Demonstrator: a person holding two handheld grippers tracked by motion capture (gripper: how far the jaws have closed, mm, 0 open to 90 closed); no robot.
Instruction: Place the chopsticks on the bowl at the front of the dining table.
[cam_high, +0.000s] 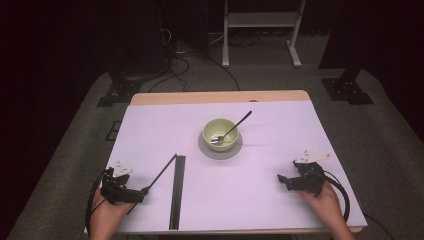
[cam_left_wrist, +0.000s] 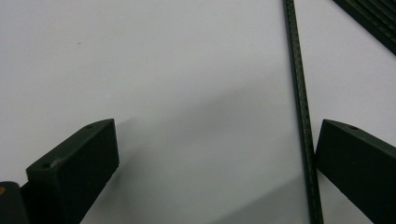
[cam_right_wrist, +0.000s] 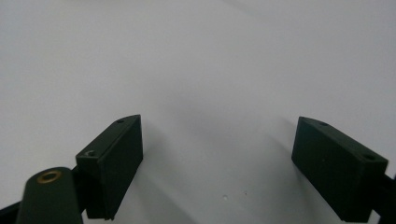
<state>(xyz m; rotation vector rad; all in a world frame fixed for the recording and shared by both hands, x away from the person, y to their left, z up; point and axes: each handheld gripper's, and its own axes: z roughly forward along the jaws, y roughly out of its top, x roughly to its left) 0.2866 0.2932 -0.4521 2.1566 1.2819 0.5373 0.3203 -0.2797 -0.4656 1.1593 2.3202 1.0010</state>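
Black thin rod (cam_left_wrist: 302, 116) lying on the white table (cam_high: 260, 190), long axis slanting away up-right, right against one jaw of wide-open left gripper (cam_high: 142, 192), so nearer that hand; right gripper (cam_high: 281, 180) also open, holding nothing.

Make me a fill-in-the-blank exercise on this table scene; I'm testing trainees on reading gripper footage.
1. The fork rests in the green ____.
2. The bowl stands on a grey ____.
3. The thin black rod lies just inside one jaw of the ____ gripper.
4. The right gripper has its jaws ____.

Missing words: bowl; plate; left; open
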